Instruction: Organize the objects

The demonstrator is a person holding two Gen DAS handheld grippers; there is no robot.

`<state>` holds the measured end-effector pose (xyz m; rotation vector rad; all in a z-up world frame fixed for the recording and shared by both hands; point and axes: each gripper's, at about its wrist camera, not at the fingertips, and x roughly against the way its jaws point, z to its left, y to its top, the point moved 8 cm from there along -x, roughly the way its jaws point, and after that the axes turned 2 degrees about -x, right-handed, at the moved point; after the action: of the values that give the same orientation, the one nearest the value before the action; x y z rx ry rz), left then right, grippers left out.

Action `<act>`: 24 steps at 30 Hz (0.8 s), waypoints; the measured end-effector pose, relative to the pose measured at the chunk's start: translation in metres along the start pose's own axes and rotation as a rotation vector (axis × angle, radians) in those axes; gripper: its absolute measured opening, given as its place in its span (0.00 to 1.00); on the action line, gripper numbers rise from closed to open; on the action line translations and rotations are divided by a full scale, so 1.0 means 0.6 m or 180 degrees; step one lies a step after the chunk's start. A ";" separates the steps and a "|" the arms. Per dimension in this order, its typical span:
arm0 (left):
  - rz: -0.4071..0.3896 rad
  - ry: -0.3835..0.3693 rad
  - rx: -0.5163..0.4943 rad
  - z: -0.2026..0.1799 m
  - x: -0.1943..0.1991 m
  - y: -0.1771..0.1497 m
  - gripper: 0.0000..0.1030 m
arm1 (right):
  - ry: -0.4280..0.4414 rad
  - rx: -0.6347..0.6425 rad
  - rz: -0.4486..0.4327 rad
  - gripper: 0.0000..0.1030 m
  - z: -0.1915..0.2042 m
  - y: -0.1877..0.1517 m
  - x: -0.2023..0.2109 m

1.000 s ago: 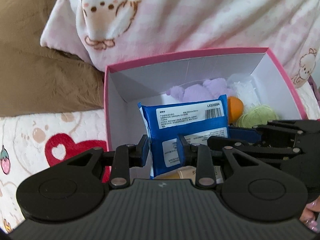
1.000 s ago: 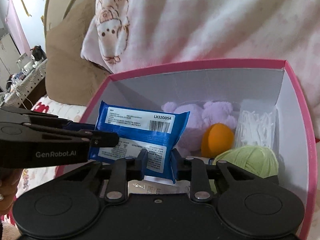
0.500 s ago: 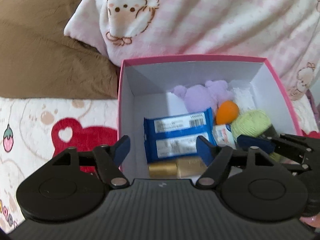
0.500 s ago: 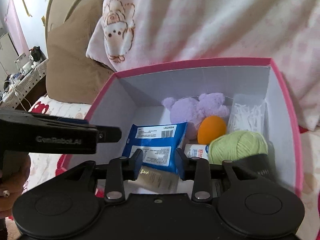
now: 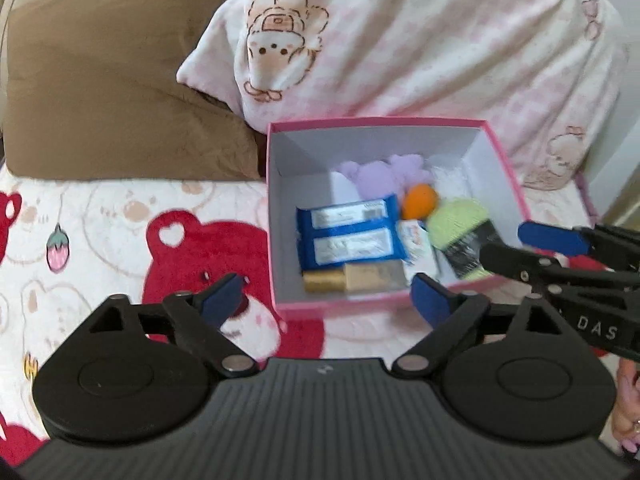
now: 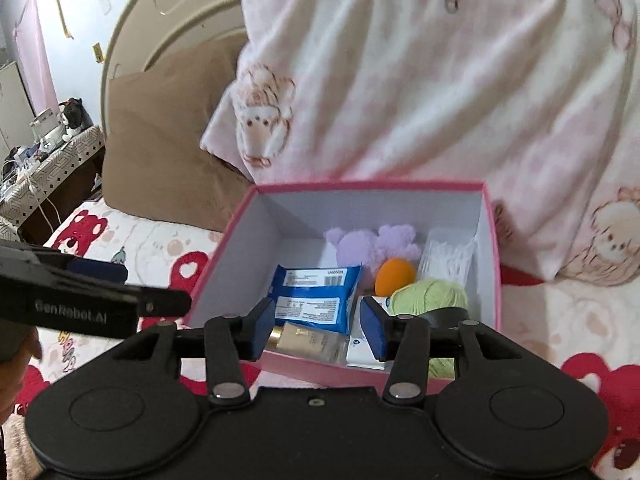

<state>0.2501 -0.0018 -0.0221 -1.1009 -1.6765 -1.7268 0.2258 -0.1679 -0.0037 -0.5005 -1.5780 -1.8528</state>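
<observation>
A pink box (image 5: 376, 122) (image 6: 368, 186) with white walls stands on the bed. Flat on its floor lies a blue wipes pack (image 5: 348, 236) (image 6: 316, 292), free of both grippers. Around it are a purple plush (image 5: 384, 172), an orange ball (image 5: 418, 200), green yarn (image 5: 456, 220) and a beige bottle (image 5: 352, 278). My left gripper (image 5: 326, 300) hovers before the box's near wall, its jaws opening wide with nothing between them. My right gripper (image 6: 318, 330) hangs above the near rim, jaws opening and holding nothing.
A brown pillow (image 5: 120, 80) and a pink-white blanket (image 5: 400, 40) crowd the box's far side. A sheet printed with red bears (image 5: 200, 252) covers the bed. A cluttered bedside table (image 6: 40, 152) stands far left. A bag of cotton swabs (image 6: 448, 256) leans in the box's right corner.
Both grippers have let go of the blue pack, which now lies flat in the box. Both have pulled back and up from the box, and their jaws have spread.
</observation>
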 end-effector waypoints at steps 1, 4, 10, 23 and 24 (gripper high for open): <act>-0.0023 0.0065 0.0008 0.001 0.013 -0.003 0.93 | -0.0027 0.0024 -0.0028 0.56 0.005 0.003 0.013; -0.0080 0.0179 -0.0026 -0.001 0.051 -0.013 0.97 | -0.0032 0.0083 -0.0061 0.63 0.023 0.004 0.049; -0.0054 0.0250 -0.0044 -0.007 0.112 -0.047 0.99 | -0.0203 0.0103 -0.0061 0.71 0.038 -0.014 0.108; 0.0015 0.0338 0.0129 -0.020 0.162 -0.124 0.99 | -0.0317 -0.0032 -0.0020 0.88 0.032 -0.088 0.190; 0.0019 0.0338 0.0133 -0.021 0.162 -0.128 0.99 | -0.0336 -0.0047 -0.0013 0.89 0.031 -0.092 0.193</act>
<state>0.1317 0.0135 0.0135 -0.9771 -1.6350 -1.7081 0.1029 -0.1723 0.0361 -0.6112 -1.6361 -1.8693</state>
